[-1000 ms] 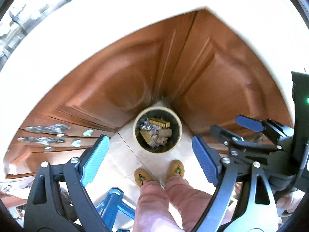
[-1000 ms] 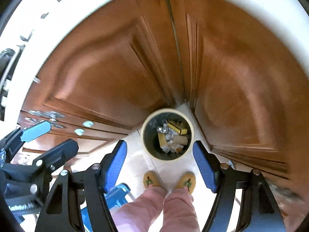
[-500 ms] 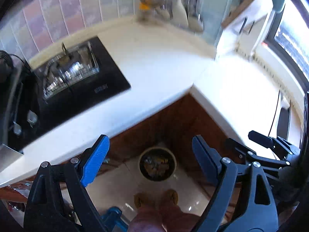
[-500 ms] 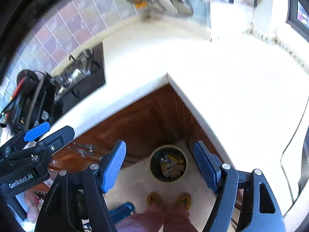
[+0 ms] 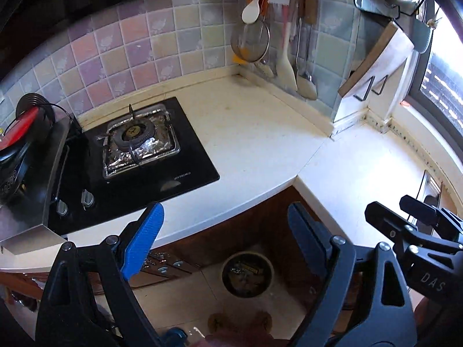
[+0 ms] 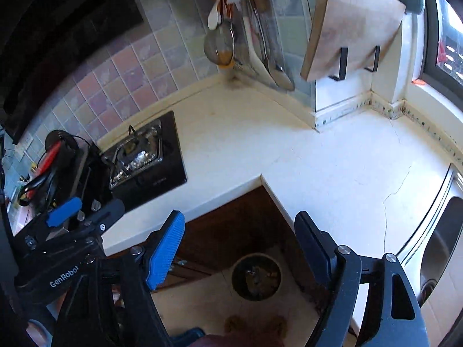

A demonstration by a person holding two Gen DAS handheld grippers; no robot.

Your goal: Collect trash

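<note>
A round cream trash bin (image 5: 247, 273) holding wrappers and foil stands on the floor in the inner corner of the brown cabinets; it also shows in the right wrist view (image 6: 256, 276). My left gripper (image 5: 224, 237) is open and empty, held high above the counter edge and the bin. My right gripper (image 6: 240, 244) is open and empty too, at the same height. The right gripper shows at the right edge of the left wrist view (image 5: 411, 231); the left gripper shows at the left edge of the right wrist view (image 6: 75, 214).
A white L-shaped counter (image 5: 260, 133) carries a black gas hob (image 5: 139, 141) with foil. Utensils (image 5: 260, 29) hang on the tiled wall. A cutting board (image 6: 347, 23) leans by the window. A steel sink (image 6: 439, 240) lies right. A dark appliance (image 5: 26, 156) stands left.
Both grippers have risen from low over the bin to above counter height and tilted up; the counter, hob and wall have come into view. The bin looks smaller. Both stayed open.
</note>
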